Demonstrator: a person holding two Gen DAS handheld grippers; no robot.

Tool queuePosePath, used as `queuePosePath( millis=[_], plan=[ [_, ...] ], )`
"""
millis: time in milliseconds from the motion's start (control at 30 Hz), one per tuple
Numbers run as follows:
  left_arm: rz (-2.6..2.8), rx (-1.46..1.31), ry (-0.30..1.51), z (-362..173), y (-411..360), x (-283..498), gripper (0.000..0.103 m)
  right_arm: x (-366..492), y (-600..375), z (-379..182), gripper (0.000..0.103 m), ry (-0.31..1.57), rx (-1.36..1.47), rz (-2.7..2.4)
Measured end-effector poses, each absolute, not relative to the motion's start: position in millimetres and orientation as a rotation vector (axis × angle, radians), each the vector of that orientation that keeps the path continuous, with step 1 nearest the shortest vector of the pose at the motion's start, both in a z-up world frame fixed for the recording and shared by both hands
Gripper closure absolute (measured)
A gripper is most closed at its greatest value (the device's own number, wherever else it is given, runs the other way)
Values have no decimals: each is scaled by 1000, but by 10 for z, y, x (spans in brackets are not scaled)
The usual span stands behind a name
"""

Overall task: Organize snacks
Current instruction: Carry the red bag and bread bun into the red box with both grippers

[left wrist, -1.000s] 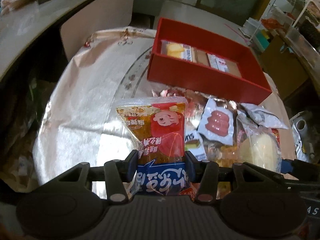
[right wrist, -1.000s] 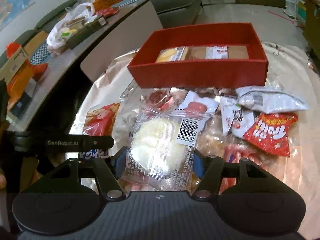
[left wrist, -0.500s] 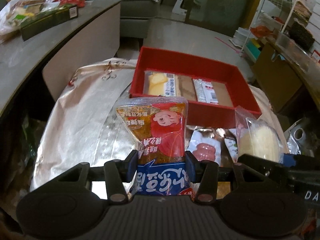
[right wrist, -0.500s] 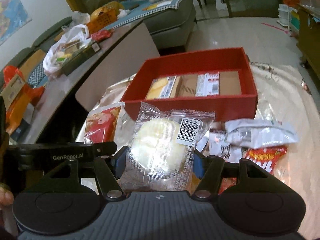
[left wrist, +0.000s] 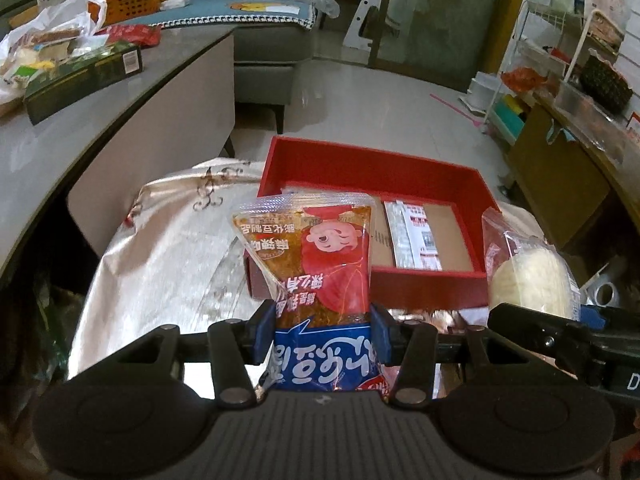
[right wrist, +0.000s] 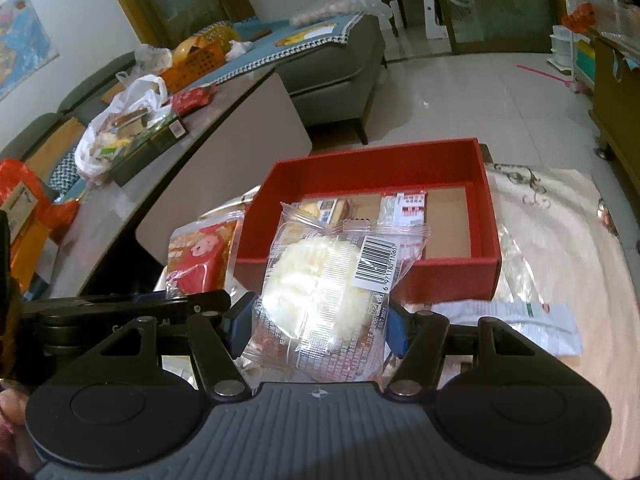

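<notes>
Left wrist view: left gripper (left wrist: pixel 322 326) pinches the red-and-orange snack pouch (left wrist: pixel 316 264) across its lower part, jaws pressed onto both side edges, pouch upright and clear of the table. Red box (left wrist: pixel 372 168) stands ahead toward the table's far edge; two flat packets (left wrist: pixel 416 236) lie on its cardboard floor. Pouch hangs in front of the box's near wall, toward its left corner. Silver tablecloth (left wrist: pixel 160 248) covers the table.

Right wrist view: right gripper (right wrist: pixel 320 326) clamps the clear cake packet (right wrist: pixel 324 292), jaws closed on its side seams, pale round cake inside. It hangs just short of the box's near wall (right wrist: pixel 444 276). A white wrapper (right wrist: pixel 520 316) lies on the cloth near the box's right corner.

Handling, judged: both packs light, soft, film slippery. Cake crushes easily, so grip the seams, not the middle. Pouch looks air-filled; hold the flat sealed end.
</notes>
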State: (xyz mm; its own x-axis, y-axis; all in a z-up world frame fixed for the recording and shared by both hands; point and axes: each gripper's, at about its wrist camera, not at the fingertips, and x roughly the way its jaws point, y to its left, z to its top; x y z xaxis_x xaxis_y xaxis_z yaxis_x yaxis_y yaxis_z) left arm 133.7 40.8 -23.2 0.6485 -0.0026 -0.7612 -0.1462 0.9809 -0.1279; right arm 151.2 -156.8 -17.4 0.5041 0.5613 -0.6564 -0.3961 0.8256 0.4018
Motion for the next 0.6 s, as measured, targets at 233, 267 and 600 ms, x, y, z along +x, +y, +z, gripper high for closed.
queuePosePath(
  millis=[233, 267, 600],
  plan=[
    [81, -179, 839, -180, 399, 1535, 61, 1671, -1509, -132, 33, 852, 200, 589],
    [83, -176, 835, -174, 396, 1569, 61, 1693, -1504, -128, 33, 852, 199, 588],
    [96, -160, 834, -192, 377, 1839, 61, 1981, -1463, -106, 33, 842, 193, 580]
  ],
)
